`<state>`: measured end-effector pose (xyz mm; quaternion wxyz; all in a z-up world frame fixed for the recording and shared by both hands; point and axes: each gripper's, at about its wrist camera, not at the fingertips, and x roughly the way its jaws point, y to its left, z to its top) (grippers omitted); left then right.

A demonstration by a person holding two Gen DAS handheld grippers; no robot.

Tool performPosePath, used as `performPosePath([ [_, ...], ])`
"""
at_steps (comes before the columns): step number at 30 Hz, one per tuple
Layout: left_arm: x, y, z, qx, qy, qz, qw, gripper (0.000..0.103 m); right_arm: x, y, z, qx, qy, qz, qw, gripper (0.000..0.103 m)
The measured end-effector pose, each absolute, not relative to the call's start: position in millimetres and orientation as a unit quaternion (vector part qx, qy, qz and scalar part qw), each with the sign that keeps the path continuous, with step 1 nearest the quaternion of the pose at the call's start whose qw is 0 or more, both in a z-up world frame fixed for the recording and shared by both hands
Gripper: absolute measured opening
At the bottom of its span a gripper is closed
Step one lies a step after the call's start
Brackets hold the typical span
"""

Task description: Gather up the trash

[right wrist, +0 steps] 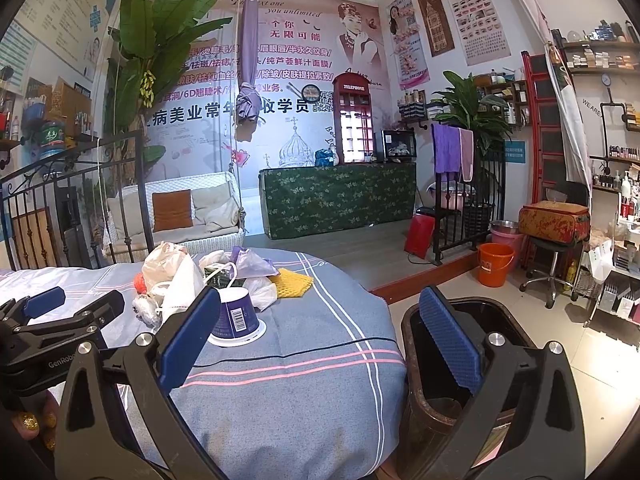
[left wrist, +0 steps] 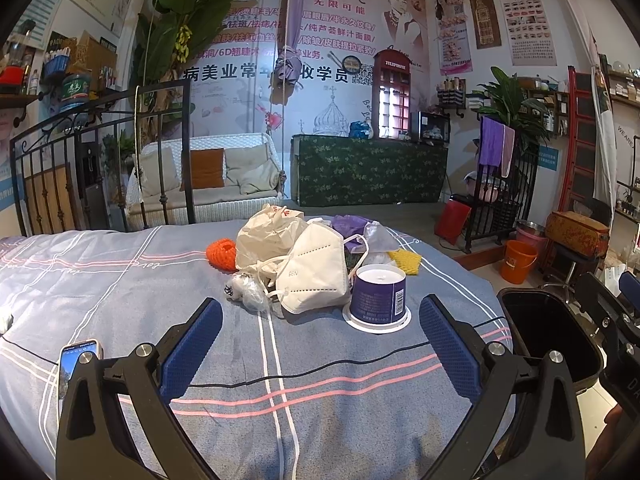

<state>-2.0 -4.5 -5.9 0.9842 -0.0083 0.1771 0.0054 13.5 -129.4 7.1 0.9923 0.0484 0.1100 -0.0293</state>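
The trash is heaped at the middle of the bed [left wrist: 120, 300]: an upturned purple cup [left wrist: 378, 298] stands nearest, with a white N95 mask [left wrist: 316, 276] touching it at nine o'clock, a crumpled paper bag [left wrist: 268, 240] behind at eleven, and orange [left wrist: 220, 254] and yellow netting [left wrist: 406, 260] at the edges. The dark bin [right wrist: 440, 360] stands off the bed at three o'clock. Both the left gripper [left wrist: 320, 354] and the right gripper [right wrist: 320, 344] are held with jaws apart, empty. The cup could be tipped or rolled if gripped off-centre, and the mask's loops may be dragged along, snagging neighbouring pieces.
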Motion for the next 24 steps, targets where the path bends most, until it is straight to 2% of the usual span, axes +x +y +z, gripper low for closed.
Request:
performPosePath([
  [24, 9.6, -3.2, -19.2, -0.01, 0.207, 0.008, 0.978, 0.097, 30.1, -128.9, -1.5, 0.047, 0.132, -0.019, 0.99, 0.098],
])
